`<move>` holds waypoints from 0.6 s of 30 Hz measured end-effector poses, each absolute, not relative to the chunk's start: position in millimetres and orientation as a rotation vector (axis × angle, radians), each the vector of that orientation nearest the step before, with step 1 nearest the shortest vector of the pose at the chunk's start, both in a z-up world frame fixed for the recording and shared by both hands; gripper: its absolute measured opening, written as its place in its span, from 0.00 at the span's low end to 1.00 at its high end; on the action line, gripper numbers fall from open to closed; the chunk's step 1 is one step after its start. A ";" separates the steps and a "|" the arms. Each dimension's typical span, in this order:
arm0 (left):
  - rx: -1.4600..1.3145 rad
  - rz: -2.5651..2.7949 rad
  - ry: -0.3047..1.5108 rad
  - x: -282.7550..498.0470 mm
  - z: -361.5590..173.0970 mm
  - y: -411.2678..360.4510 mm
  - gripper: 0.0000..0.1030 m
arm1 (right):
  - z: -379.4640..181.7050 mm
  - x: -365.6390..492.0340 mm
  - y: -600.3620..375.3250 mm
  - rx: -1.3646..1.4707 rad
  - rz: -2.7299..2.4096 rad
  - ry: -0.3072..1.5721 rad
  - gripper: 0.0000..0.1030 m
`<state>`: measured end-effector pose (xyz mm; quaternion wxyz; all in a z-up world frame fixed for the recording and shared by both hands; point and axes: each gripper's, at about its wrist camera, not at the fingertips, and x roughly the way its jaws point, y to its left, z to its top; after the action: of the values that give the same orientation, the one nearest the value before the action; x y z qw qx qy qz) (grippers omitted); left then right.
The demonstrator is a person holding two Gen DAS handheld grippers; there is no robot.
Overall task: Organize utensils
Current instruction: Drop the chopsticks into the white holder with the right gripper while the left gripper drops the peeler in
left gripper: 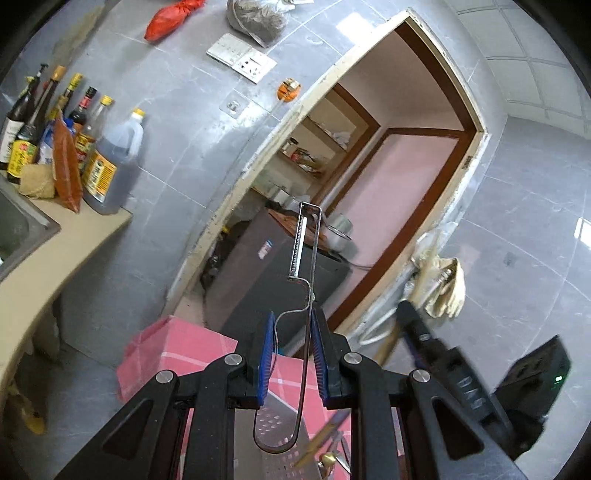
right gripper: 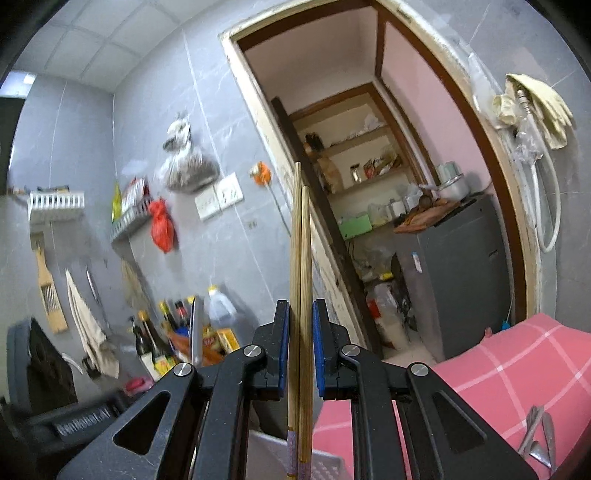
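The peeler point(left gripper: 304, 254) is sitting between the pads of the left gripper point(left gripper: 293, 354), projecting away toward the far doorway point(left gripper: 373, 177). The chopsticks point(right gripper: 300, 295) are standing side by side between the pads of the right gripper point(right gripper: 301, 350), with the perforated tray point(right gripper: 325, 469) lying near, below them, on the checked cloth point(right gripper: 517, 362). The bottles point(left gripper: 55, 136) are crowding the counter point(left gripper: 55, 258) at far left, the sink point(left gripper: 18, 229) lying left of them.

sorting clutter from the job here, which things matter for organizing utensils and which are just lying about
Job:
peeler in left gripper
chopsticks in right gripper
perforated tray

Lying about:
bottles
red bag
gloves
fridge
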<state>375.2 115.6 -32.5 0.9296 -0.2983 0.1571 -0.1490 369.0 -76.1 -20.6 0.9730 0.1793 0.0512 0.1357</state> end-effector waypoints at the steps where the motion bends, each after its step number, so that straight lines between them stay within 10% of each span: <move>1: -0.615 -0.319 0.326 376.2 -34.4 115.4 0.19 | -23.1 369.8 -75.7 0.356 0.277 0.114 0.10; 18: -0.504 -0.390 0.415 359.7 -52.6 106.6 0.19 | -53.7 355.0 -75.0 0.272 0.313 0.264 0.11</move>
<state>359.7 106.6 -52.7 0.9286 -0.2462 0.2023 -0.1902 355.0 -75.0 -53.7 0.9700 0.1348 0.1305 0.1548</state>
